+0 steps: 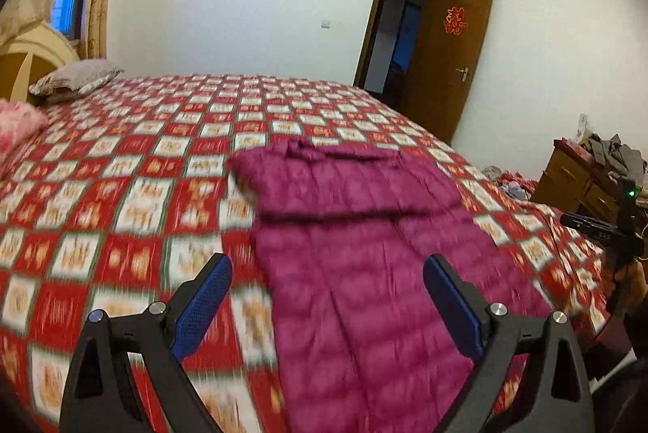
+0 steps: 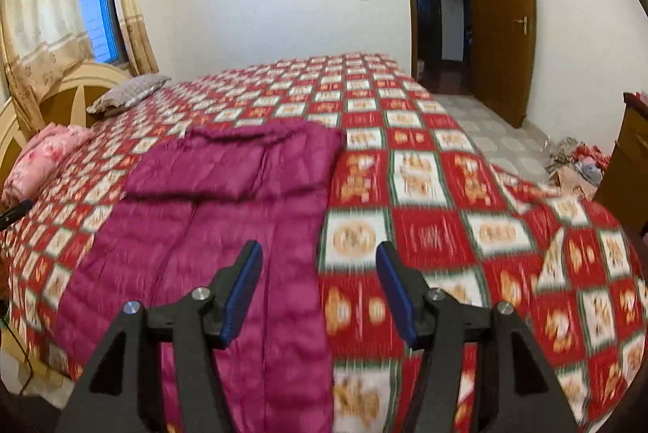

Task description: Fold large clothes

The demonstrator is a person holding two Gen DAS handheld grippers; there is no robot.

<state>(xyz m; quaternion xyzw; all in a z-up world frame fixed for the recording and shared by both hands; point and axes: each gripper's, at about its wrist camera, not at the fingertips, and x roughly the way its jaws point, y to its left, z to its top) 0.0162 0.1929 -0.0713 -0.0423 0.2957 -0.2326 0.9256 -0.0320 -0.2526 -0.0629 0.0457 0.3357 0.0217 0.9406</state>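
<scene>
A magenta quilted down jacket [image 1: 364, 250] lies flat on the bed with its sleeves folded across the upper part. It also shows in the right wrist view [image 2: 218, 214]. My left gripper [image 1: 328, 271] is open and empty, held above the jacket's lower left part. My right gripper [image 2: 320, 263] is open and empty, held above the jacket's lower right edge. The right gripper's body also shows at the right edge of the left wrist view [image 1: 607, 230].
The bed has a red and white checked cover [image 2: 445, 222]. A grey pillow [image 2: 129, 92] and a pink pillow [image 2: 48, 153] lie by the headboard. A wooden cabinet [image 1: 575, 182] with clothes on it stands on the right. An open brown door [image 2: 502, 15] is beyond the bed.
</scene>
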